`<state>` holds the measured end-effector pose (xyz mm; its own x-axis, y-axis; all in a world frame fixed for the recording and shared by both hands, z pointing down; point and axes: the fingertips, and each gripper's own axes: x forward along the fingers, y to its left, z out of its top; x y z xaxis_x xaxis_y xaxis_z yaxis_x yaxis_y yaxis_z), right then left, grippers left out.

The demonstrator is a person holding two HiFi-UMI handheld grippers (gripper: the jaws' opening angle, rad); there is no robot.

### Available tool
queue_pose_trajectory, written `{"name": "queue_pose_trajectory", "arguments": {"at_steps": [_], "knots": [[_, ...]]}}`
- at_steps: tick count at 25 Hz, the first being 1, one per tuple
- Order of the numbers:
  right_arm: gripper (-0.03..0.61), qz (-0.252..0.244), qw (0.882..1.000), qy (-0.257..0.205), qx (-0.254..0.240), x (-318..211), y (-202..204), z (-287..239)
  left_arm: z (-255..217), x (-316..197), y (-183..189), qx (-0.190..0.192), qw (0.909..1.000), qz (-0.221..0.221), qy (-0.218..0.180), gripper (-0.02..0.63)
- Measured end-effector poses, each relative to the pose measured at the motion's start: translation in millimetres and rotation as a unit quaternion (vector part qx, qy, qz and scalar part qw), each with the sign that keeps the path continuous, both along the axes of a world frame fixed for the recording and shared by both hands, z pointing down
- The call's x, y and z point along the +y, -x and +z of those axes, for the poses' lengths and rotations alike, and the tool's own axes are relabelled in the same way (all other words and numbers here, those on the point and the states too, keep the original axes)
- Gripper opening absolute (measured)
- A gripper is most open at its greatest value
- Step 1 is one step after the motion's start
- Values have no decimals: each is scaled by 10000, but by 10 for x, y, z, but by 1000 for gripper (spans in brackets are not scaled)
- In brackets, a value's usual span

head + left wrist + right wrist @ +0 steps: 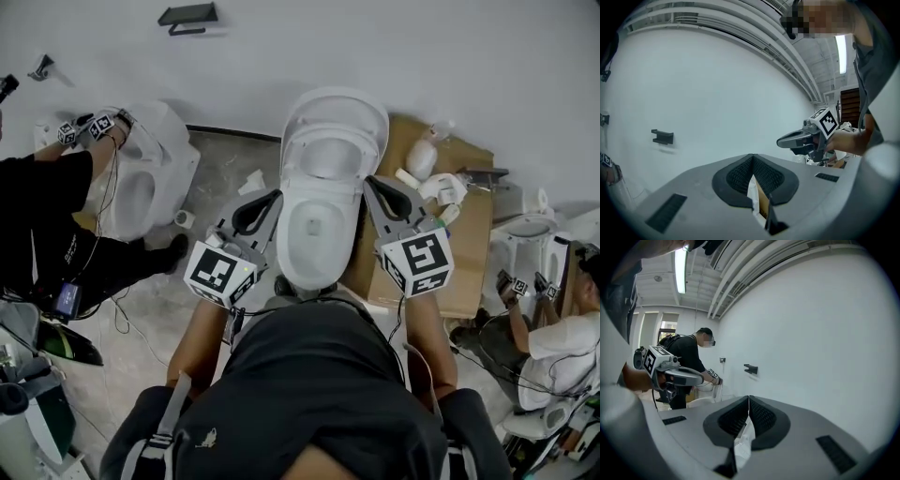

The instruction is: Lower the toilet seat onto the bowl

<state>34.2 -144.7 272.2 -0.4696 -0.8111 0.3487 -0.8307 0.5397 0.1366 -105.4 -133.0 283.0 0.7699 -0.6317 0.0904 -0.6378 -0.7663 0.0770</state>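
Toilet seat (370,150) stands raised behind the bowl (291,234).

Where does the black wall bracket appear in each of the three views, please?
Head view: bracket at the top, left of centre, up-left of the toilet.
Left gripper view: bracket left of centre, up-left of the left claw.
Right gripper view: bracket near centre, just above the right claw.
Shared landmark: the white wall it hangs on.
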Motion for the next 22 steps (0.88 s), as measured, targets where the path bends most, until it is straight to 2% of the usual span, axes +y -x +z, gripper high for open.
{"name": "queue_pose_trajectory", "arguments": {"at_steps": [10, 22], "knots": [[9, -498, 9956, 612, 514, -742, -220, 844, 206, 39, -204, -416, 9984, -288, 244, 3], [11, -720, 9863, 793, 1252, -1485, -257, 1505, 494, 156, -54, -582, 9933, -744, 666, 3]]}}
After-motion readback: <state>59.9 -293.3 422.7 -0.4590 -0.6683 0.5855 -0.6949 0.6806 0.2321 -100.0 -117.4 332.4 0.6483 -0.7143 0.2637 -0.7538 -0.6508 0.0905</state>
